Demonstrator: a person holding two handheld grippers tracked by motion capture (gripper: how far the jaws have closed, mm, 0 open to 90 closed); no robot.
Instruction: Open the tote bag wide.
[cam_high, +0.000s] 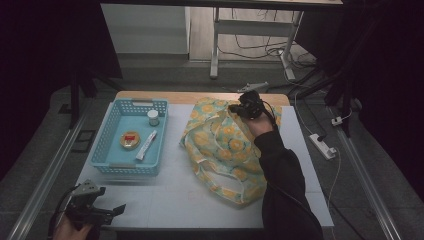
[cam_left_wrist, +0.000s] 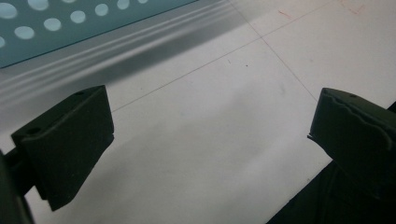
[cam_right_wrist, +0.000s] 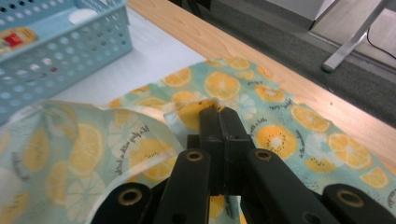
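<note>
1. Presently, in the high view, the right gripper (cam_high: 235, 108) sits just above the frame's centre, at the upper edge of the lemon-print bag (cam_high: 226, 150), which lies crumpled on the white table (cam_high: 175, 195) to the right of the blue basket (cam_high: 113, 145). By my judgement the step in hand is taking hold of the bag's rim to lift or open it; the next move calls for a steady pull so the thin fabric does not slip free.
2. In the same view, the left gripper (cam_high: 117, 210) rests at the lower left corner, well apart from the bag. The basket holds a small jar (cam_high: 153, 117), a round tin (cam_high: 130, 140) and a tube (cam_high: 146, 145).
3. In the left gripper view, the jaws stand wide apart over bare table (cam_left_wrist: 210, 116), holding and touching nothing; the basket wall (cam_left_wrist: 70, 21) shows in the upper left.
4. In the right gripper view, the jaws are pressed together at centre frame, pinching a fold of the bag's edge (cam_right_wrist: 205, 106). The basket (cam_right_wrist: 56, 56) lies at the upper left, apart from the bag.
</note>
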